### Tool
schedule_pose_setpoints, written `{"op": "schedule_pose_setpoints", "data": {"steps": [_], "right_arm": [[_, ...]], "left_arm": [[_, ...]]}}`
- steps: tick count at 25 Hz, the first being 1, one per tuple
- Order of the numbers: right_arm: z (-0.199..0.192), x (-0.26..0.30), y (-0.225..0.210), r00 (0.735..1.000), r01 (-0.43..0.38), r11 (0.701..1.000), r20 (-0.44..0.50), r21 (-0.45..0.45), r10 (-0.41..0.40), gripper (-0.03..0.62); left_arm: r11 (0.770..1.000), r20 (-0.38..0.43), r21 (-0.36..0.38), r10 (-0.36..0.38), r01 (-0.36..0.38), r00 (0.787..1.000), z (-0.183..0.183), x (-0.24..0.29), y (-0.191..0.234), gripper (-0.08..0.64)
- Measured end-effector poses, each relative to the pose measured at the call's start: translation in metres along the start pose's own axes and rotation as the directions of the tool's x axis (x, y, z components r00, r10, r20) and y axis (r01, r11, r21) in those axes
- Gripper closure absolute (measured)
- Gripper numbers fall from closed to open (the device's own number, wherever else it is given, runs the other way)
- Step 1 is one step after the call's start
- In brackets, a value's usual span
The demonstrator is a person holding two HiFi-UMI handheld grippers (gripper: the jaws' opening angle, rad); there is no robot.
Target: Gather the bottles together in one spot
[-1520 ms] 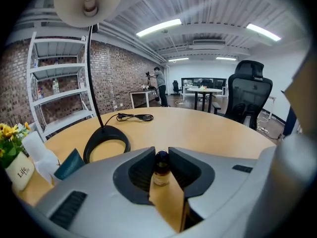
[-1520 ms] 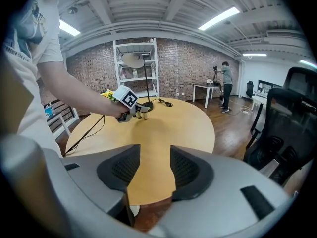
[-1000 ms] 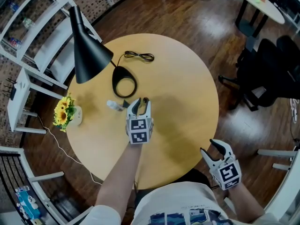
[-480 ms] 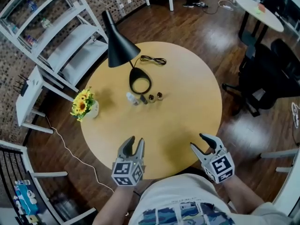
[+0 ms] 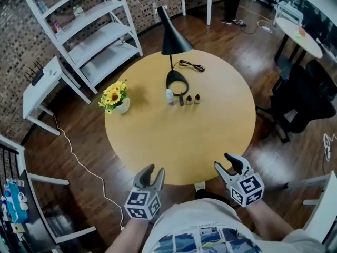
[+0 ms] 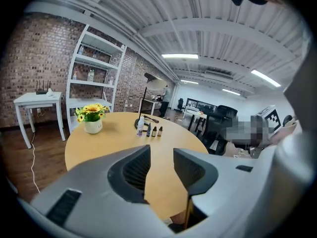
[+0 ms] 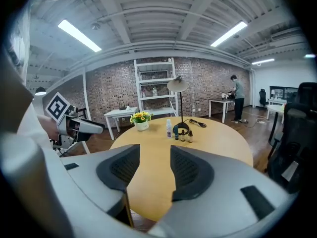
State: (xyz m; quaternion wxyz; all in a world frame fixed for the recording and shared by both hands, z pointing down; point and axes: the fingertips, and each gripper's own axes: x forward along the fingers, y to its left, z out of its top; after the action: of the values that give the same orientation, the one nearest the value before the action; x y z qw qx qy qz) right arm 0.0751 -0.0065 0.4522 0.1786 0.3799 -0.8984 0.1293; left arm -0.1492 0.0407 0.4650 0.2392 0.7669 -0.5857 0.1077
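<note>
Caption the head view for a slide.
Four bottles lined up beside the lamp on a round table; left claw, right claw open, empty.

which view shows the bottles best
The right gripper view: the bottles stand side-on, one tall white, three small dark. The head view shows them small from above; the left gripper view, side-on but smaller.

Wearing a white T-shirt (image 5: 202,219) with blue print; showing a pale grey left gripper (image 5: 151,174) and right gripper (image 5: 227,164) with dark ribbed pads (image 6: 134,171), each bearing a black-and-white marker cube (image 5: 142,204).
</note>
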Motion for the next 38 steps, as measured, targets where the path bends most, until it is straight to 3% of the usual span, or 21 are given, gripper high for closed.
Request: {"op": "schedule_pose_setpoints", "data": {"steps": [6,12,18,27,38], "right_arm": [[-0.023,-0.034,0.050,0.998,0.054,0.998,-0.020,0.045,-0.053,0.372],[-0.043,-0.066,0.097,0.997,0.077,0.997,-0.031,0.019,-0.077,0.374],[-0.048,-0.092,0.119,0.994,0.105,0.994,-0.023,0.041,-0.104,0.374],[-0.075,-0.118,0.147,0.995,0.089,0.994,-0.052,0.066,-0.085,0.385],[-0.076,-0.128,0.165,0.998,0.053,0.996,-0.040,0.070,-0.050,0.395]], "left_arm": [[0.996,0.021,0.028,-0.083,0.082,0.996,-0.025,-0.053,-0.014,0.413],[0.995,0.025,0.071,-0.066,0.064,0.998,-0.054,-0.099,-0.005,0.413],[0.997,0.003,0.053,-0.049,0.049,0.999,-0.071,-0.139,0.001,0.413],[0.998,0.003,0.050,-0.046,0.046,0.999,-0.089,-0.172,-0.001,0.413],[0.998,0.005,0.046,-0.039,0.039,0.999,-0.101,-0.194,-0.002,0.413]]}}
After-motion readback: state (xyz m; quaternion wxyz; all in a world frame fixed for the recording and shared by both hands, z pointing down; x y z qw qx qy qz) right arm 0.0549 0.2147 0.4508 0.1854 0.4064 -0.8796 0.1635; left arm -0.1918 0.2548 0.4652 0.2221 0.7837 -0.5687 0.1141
